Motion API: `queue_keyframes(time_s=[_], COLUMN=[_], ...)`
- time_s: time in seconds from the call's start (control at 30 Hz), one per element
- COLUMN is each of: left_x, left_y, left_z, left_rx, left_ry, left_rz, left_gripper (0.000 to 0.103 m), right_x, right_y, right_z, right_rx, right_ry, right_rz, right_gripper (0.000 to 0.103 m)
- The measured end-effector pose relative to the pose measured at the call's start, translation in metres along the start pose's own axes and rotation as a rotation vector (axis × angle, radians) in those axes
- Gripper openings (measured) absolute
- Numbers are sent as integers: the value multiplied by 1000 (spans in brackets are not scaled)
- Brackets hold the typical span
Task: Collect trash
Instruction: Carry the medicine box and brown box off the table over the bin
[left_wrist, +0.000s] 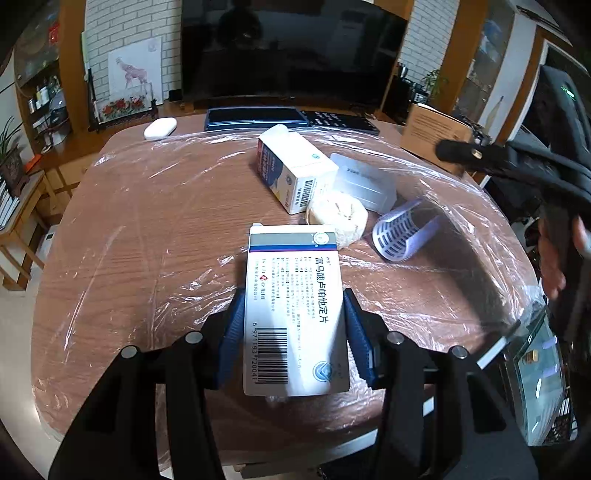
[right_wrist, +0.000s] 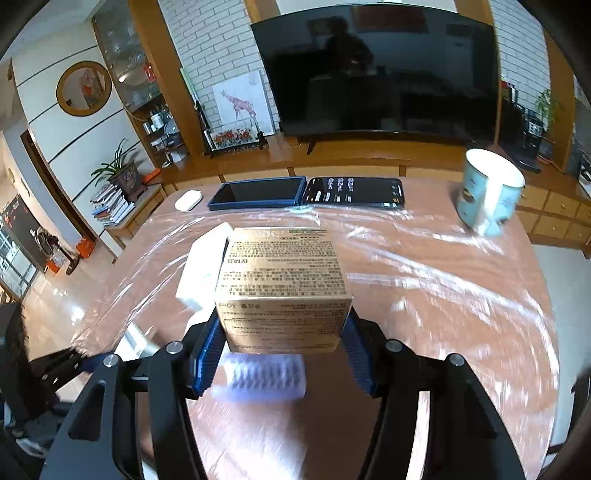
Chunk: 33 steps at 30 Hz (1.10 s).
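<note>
My left gripper (left_wrist: 293, 321) is shut on a flat white medicine box (left_wrist: 295, 306) with a barcode, held above the plastic-covered table (left_wrist: 147, 229). Beyond it lie a second white medicine box (left_wrist: 295, 173), a crumpled white paper ball (left_wrist: 338, 218), a clear plastic tray (left_wrist: 365, 182) and a perforated white plastic cup (left_wrist: 397, 232) on its side. My right gripper (right_wrist: 282, 332) is shut on a brown cardboard box (right_wrist: 282, 288), lifted over the table; this box also shows at the right in the left wrist view (left_wrist: 432, 134). A white box (right_wrist: 203, 269) and the blurred perforated cup (right_wrist: 266, 380) lie below it.
A tablet (right_wrist: 258, 194), a phone (right_wrist: 352, 192) and a white earbud case (right_wrist: 188, 200) lie at the table's far edge. A blue-and-white mug (right_wrist: 487, 192) stands at the far right. A television (right_wrist: 373, 70) stands behind. A wire bin with a bag (left_wrist: 543, 387) sits off the table's right.
</note>
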<state>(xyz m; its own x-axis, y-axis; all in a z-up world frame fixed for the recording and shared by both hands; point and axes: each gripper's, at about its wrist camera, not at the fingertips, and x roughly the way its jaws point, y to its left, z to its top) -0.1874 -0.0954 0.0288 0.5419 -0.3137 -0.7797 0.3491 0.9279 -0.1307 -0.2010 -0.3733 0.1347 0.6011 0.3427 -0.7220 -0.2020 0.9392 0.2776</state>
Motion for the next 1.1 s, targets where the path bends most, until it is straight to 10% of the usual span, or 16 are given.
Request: queue_keyframes(time_s=[1.1], left_x=[-49], left_y=[-50], left_z=[-54], left_rx=[64], left_ry=[-10], left_rz=[-16], left_gripper=[52], right_x=[-84], right_y=[33], right_z=[-124], right_rx=[20], right_ry=[64], right_rz=[79], right_gripper=[58])
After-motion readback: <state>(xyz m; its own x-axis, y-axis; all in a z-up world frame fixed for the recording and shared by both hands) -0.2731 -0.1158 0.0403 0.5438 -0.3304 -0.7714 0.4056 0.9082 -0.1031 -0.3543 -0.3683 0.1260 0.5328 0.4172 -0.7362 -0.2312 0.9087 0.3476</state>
